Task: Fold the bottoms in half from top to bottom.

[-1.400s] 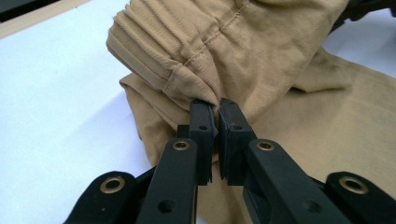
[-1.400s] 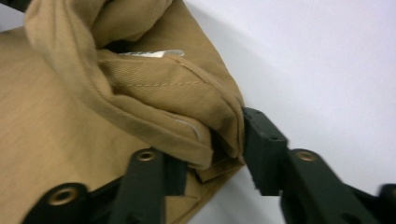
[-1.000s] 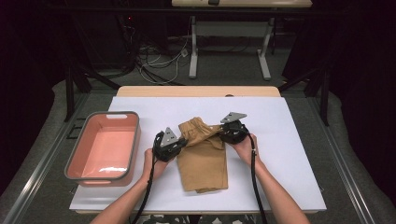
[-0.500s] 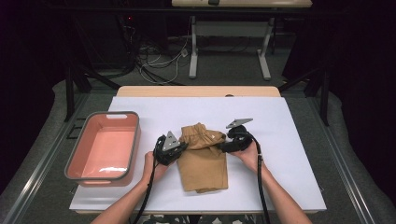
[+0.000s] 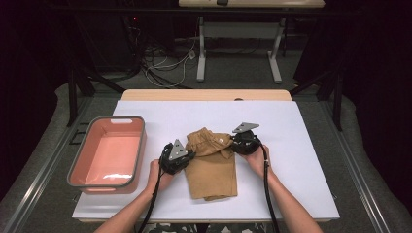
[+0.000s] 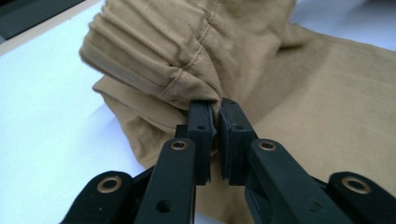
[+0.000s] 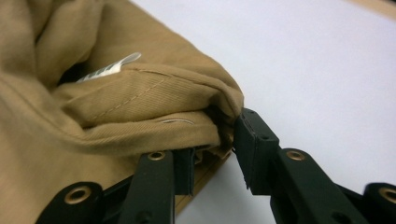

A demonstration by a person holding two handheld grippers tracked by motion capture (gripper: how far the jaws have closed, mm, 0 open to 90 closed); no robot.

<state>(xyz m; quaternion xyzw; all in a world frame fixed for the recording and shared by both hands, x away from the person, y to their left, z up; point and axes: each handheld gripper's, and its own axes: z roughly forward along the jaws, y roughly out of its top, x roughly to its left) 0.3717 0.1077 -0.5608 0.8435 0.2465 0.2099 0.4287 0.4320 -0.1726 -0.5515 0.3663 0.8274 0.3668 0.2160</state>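
Jaws of the left gripper are nearly closed and pinch a small fold of the tan shorts between the pads, as the left gripper view shows up close; the gathered waistband bunches just beyond the tips. Jaws of the right gripper have just been closing and stand part open around the other edge of the waistband: the cloth lies between them, one jaw tucked under the fabric and the other at its outer fold, though whether both pads press on it I cannot tell.

From the high view the shorts lie on the white table, a little left of its middle, with the waistband on the far side lifted and rumpled and the legs folded flat toward the near edge. That view also places the left gripper at the left edge of the shorts and the right gripper at the far right corner of the waistband, each held in a hand. A pink tub sits at the left edge of the table, apart from the shorts.

The right gripper view adds a small white label inside the waistband, along with a line of stitching on the hem. The left gripper view shows the pleats of the elastic waist and a seam running down into the pinched fold.
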